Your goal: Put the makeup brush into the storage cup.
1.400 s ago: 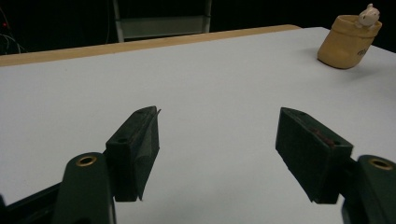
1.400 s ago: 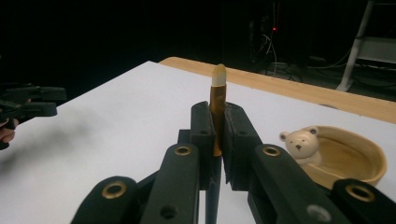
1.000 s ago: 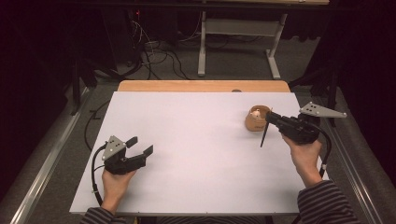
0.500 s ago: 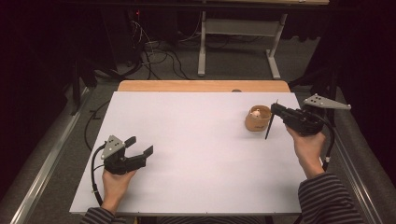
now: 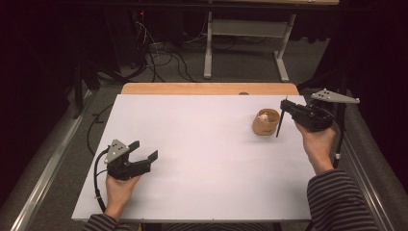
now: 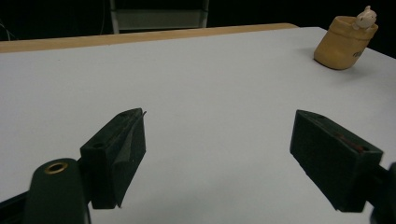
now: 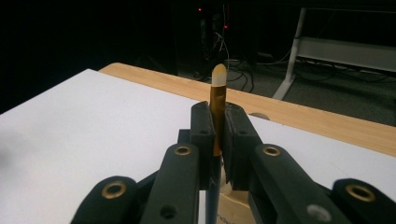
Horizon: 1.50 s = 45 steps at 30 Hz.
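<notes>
In the high view, right of centre, the right gripper [image 5: 291,111] pinched a thin dark pencil [image 5: 279,124], its lower end slanting down just beside a small tan cup [image 5: 265,122] on the white table [image 5: 202,144]. In the right gripper view the pencil's gold ferrule and pale eraser [image 7: 218,77] stood up above the jaws, which were pressed together on it. It looked light, stiff and smooth, likely to swivel if pinched near one end; a mid-shaft hold seemed steadier. At lower left the left gripper [image 5: 143,155] rested, jaws spread and empty.
</notes>
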{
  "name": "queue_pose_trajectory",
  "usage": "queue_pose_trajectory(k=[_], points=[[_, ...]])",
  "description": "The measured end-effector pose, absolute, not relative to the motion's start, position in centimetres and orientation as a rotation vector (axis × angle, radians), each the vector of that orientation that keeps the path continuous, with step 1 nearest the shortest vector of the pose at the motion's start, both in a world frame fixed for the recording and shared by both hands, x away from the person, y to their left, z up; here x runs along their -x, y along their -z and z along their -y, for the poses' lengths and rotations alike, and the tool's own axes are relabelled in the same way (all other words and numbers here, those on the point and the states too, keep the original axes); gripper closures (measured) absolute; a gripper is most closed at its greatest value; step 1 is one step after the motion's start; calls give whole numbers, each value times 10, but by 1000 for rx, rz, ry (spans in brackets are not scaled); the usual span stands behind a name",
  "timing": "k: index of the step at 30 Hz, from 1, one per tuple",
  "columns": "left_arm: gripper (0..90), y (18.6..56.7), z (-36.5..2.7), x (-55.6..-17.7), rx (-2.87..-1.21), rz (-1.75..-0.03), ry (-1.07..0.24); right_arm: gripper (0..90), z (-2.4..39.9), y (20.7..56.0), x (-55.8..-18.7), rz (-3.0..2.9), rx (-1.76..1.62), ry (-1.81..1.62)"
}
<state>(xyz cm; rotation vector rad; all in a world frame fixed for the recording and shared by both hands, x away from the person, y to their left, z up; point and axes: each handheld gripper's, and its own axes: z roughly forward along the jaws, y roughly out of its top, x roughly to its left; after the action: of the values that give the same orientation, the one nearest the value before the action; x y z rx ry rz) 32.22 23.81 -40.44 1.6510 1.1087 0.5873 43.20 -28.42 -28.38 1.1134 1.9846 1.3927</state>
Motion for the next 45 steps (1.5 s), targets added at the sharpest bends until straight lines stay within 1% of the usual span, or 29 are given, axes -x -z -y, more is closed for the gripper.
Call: queue_pose_trajectory(k=[18,23,45], points=[[192,404,-235,-322,-1652,-1104,-567,862,284,273,-451,-1938,-1147,-1348],[195,404,-235,-321,-1651,-1103,-563,861,282,275,-456,-1927,-1150,-1340],[197,404,-233,-321,-1657,-1095,-553,860,269,268,-476,-1918,-1144,-1250]])
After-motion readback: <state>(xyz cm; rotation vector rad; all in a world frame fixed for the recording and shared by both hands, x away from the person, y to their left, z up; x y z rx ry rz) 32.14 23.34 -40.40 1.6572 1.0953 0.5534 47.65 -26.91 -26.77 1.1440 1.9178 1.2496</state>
